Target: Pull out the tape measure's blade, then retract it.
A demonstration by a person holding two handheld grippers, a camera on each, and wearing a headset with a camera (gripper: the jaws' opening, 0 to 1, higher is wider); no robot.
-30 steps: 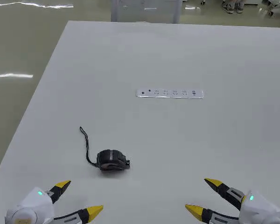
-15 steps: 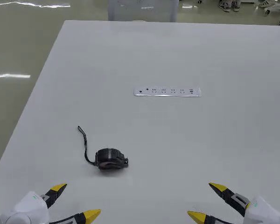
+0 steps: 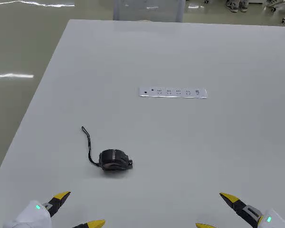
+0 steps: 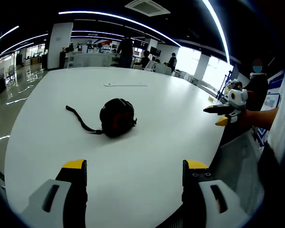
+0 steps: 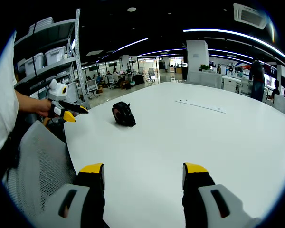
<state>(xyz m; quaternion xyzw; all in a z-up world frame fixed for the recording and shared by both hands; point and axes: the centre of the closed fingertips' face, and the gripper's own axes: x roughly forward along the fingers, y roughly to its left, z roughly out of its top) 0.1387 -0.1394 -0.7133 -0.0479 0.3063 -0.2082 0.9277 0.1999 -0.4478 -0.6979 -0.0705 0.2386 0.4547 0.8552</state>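
Note:
A black tape measure (image 3: 114, 159) lies on the white table (image 3: 180, 52), its black wrist strap (image 3: 87, 142) trailing to the left; the blade is inside the case. It also appears as the tape measure (image 4: 117, 117) in the left gripper view and the tape measure (image 5: 124, 114) in the right gripper view. My left gripper (image 3: 76, 211) hovers open at the table's near edge, below the tape measure. My right gripper (image 3: 217, 212) is open at the near right, well apart from it. Both hold nothing.
A white power strip (image 3: 173, 93) lies flat mid-table beyond the tape measure. The table's left edge drops to a glossy floor (image 3: 19, 57). A mesh chair (image 5: 35, 166) sits by the person. Shelving (image 5: 47, 52) and other people stand in the background.
Both grippers have pulled back toward the near edge and sit lower in the head view. The tape measure has not moved on the table.

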